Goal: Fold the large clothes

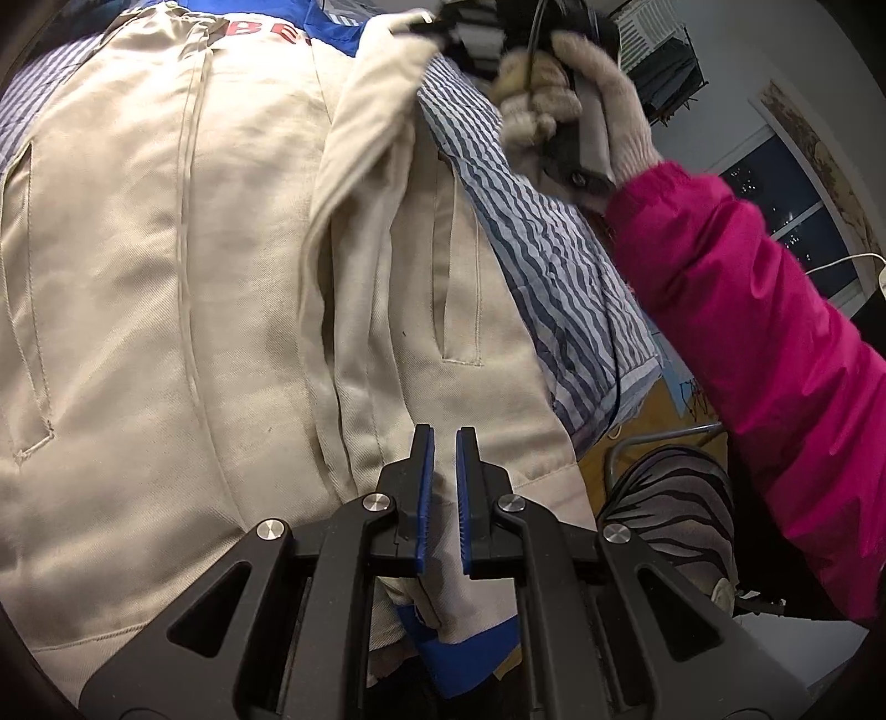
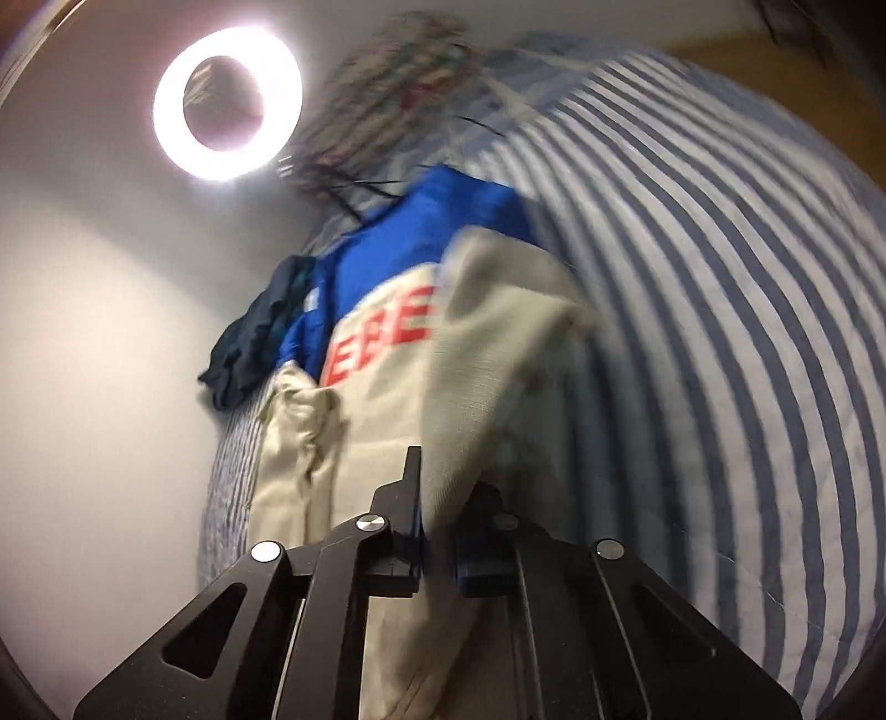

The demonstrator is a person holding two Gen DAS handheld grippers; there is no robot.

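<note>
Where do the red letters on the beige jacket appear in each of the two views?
Left wrist view: the red letters are at the top edge, left of centre, partly cut off, just below the blue panel.
Right wrist view: the red letters are near the centre, blurred, below the blue panel.
Shared landmark: the blue-and-white striped bedding under the jacket.

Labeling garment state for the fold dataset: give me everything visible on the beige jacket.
The beige jacket looks like woven cotton twill, with blue shoulders, red chest lettering, slit pockets and stitched seams. It lies spread on the striped bedsheet, one side flap lifted. The right gripper jaws pinch that flap; the left gripper jaws are shut on its hem.
</note>
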